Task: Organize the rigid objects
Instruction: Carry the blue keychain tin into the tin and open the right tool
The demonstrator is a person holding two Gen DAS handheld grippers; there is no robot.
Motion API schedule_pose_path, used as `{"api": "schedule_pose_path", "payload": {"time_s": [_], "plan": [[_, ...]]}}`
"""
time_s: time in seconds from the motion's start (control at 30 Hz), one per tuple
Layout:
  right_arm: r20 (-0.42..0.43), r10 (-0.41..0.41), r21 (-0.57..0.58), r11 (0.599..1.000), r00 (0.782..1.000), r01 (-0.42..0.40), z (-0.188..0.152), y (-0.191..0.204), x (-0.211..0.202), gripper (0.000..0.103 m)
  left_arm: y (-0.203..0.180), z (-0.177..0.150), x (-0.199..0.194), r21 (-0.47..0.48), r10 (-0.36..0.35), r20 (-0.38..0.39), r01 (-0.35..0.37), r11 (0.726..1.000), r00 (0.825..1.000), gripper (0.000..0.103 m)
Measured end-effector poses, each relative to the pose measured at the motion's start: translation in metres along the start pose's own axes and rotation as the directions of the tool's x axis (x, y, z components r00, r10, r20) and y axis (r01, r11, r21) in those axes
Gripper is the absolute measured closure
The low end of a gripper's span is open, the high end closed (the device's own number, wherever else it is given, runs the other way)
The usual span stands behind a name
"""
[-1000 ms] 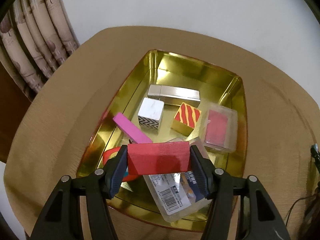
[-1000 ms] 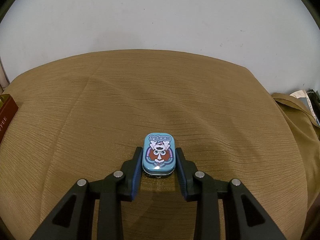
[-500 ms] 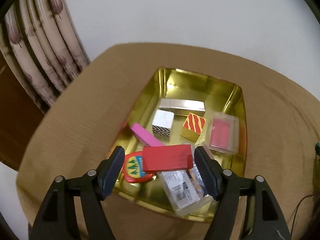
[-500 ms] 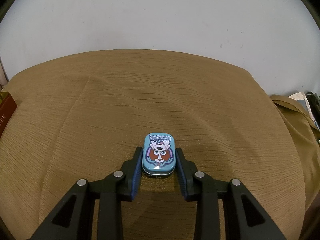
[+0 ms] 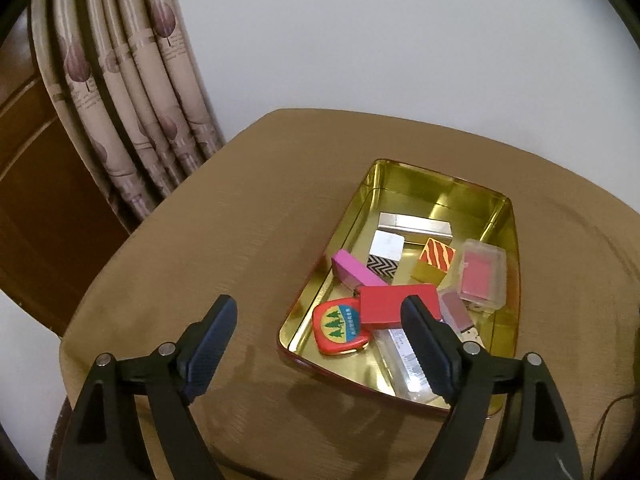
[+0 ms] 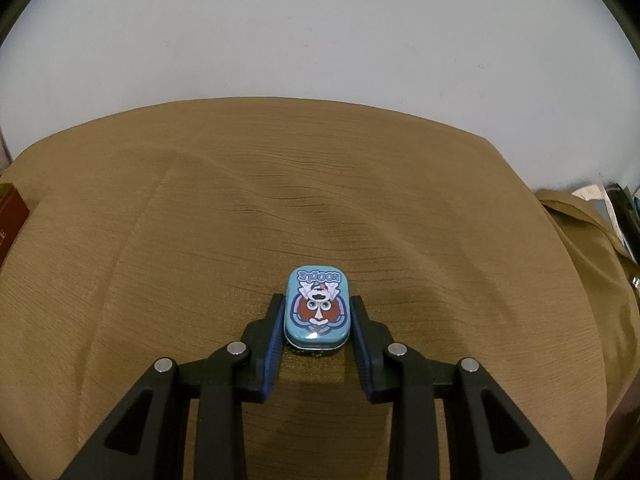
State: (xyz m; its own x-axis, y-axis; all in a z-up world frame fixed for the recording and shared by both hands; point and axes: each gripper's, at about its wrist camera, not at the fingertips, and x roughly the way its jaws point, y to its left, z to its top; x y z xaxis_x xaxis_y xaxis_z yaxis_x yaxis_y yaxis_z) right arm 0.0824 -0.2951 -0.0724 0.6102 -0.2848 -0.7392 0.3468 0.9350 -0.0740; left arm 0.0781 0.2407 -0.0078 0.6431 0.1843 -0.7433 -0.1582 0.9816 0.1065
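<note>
Left tool (image 5: 316, 344): jaws opening wide, nothing between them, above bare cloth at 9 o'clock of the gold tray (image 5: 505, 200). Red block (image 5: 396, 304) lying loose in the tray near the front, on other items, probably just sorted there. Right tool (image 6: 318, 320): jaws closing on the blue tin (image 6: 318, 308), pads touching its sides, tin resting on the surface (image 6: 280, 200), likely next for the tray.

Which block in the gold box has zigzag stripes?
The white block, with black zigzags on its side. The cube beside it has wavy red-and-yellow stripes.
</note>
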Motion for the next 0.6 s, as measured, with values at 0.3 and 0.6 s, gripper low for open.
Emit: {"api": "schedule_pose_path", "payload": {"time_s": [0.3, 0.6], "plan": [[0.005, 0.04, 0.002, 0.999, 0.999, -0.04, 0.011, 0.028, -0.016, 0.072, 0.009, 0.001, 0.0, -0.041, 0.015, 0.007, -0.014, 0.999, 1.0, 0.015], [0.021, 0.29, -0.143, 0.948, 0.957, -0.284, 0.019, 0.132, -0.062, 0.072, 0.021, 0.002, 0.001, -0.082, 0.011, -0.003, -0.011, 0.997, 1.0, 0.015]]}}
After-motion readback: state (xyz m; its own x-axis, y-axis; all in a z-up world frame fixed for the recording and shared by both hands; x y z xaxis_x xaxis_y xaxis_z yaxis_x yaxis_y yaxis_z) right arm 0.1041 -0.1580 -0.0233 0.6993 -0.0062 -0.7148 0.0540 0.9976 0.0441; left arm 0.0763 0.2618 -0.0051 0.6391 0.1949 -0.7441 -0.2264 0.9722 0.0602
